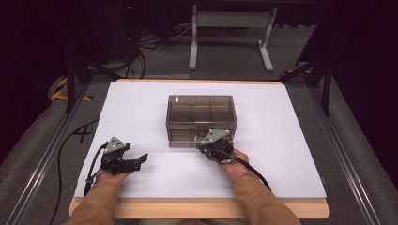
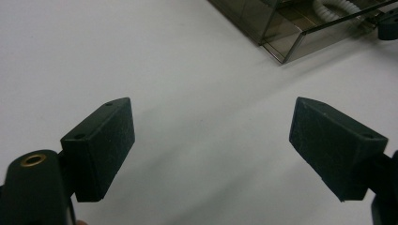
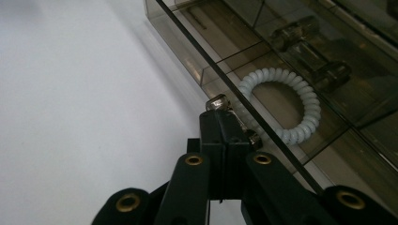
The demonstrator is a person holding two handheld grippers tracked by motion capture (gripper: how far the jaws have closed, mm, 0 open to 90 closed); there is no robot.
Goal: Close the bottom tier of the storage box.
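The fingers (image 3: pixel 224 123) of the right gripper (image 1: pixel 215 143) are pressed together, and a small shiny knob (image 3: pixel 217 102) is pinched between their tips. The knob is fixed to the front of a drawer (image 3: pixel 263 117) in a smoky see-through box (image 1: pixel 201 119). In the right gripper view the drawer looks pulled a little way out of the box. The box is set in the middle of the desk (image 1: pixel 141 112), which is covered with a white sheet.

Inside the drawer, a white curly ring (image 3: pixel 286 103) like a hair tie is seen lying flat. It is found just behind the knob, past the drawer's front wall, a bit farther in than the fingertips. Some clear little things are seen deeper in the box, but what they are cannot be told.

The fingers (image 2: pixel 101 145) of the left gripper (image 1: pixel 123 157) are spread wide, and nothing is held between them. This gripper is kept low over the bare white desk, well apart from the box. From it, the box is seen up ahead and off to the right, with its near corner pointed toward it.

The box's long side is stretched across the desk, from left to right. The drawer is probably meant to slide straight toward the person. The right hand is the one at the box, so the pull is best done by that hand. The left hand is free to hold the box down if it starts to slip.
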